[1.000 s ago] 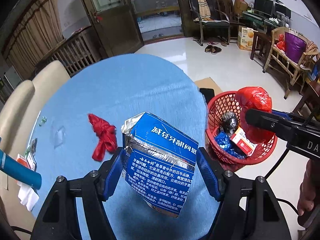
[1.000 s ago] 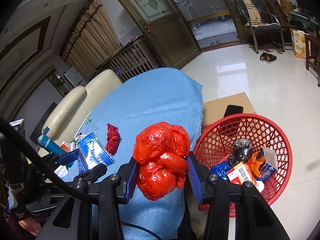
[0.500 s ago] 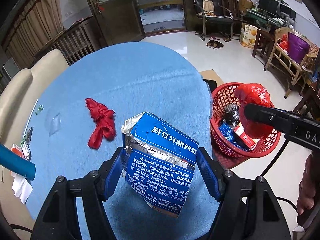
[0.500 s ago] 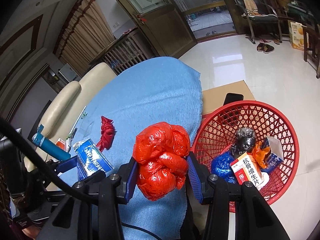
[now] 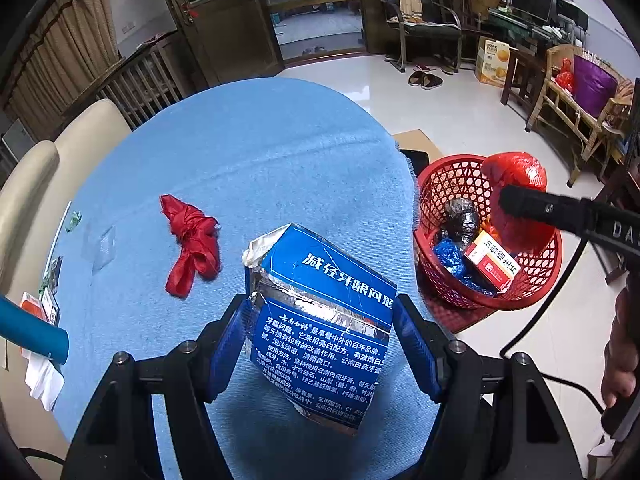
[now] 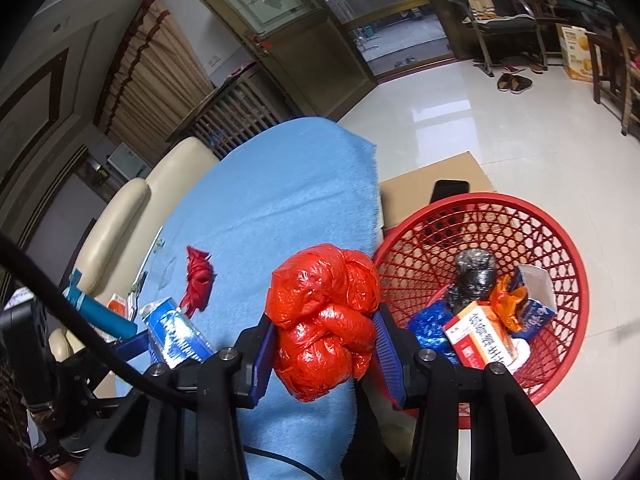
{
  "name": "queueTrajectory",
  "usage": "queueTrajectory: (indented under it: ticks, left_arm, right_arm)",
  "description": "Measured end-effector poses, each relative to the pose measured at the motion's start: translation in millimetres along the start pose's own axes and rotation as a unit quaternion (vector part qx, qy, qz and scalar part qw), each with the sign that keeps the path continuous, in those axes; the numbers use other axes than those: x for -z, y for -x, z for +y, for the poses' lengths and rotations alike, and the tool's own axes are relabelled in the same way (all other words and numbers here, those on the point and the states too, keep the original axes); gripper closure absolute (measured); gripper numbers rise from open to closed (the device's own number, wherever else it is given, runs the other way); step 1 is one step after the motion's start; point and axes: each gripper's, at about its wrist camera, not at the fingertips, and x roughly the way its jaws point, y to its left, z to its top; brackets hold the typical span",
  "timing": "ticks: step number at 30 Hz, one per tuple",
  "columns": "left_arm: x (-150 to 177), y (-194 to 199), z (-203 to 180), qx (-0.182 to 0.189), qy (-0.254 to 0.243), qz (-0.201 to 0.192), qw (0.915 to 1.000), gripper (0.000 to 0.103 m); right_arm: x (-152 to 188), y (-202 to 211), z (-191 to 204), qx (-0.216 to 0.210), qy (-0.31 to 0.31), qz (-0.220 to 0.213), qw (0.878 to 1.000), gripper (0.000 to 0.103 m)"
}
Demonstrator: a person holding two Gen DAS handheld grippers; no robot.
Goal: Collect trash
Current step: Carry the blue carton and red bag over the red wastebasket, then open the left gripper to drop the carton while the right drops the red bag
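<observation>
My left gripper is shut on a crushed blue toothpaste box with silver foil edges, held above the blue tablecloth. A knotted red cloth strip lies on the cloth to its left. My right gripper is shut on a crumpled red plastic bag, at the table's right edge beside the red mesh basket. The left wrist view shows that bag over the basket. Inside the basket lie a black wad, a red-and-white box, a blue wrapper and an orange scrap.
A blue tube and small packets lie at the cloth's left edge beside a cream sofa. Flat cardboard with a dark phone lies on the tiled floor behind the basket. Chairs and a wooden bench stand far right. A hand is at the right edge.
The right gripper with the red bag has sunk a little and come closer to the basket, which looms larger in its view. The left gripper holds the box as before.
</observation>
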Motion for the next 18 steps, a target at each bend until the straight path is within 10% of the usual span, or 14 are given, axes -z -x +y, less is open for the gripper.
queueTrajectory:
  ticks: [18]
  left_arm:
    - [-23, 1, -38, 0.067, -0.035, -0.01, 0.9971, 0.029]
  right_arm:
    - [-22, 45, -81, 0.059, -0.08, -0.064, 0.993, 0.054]
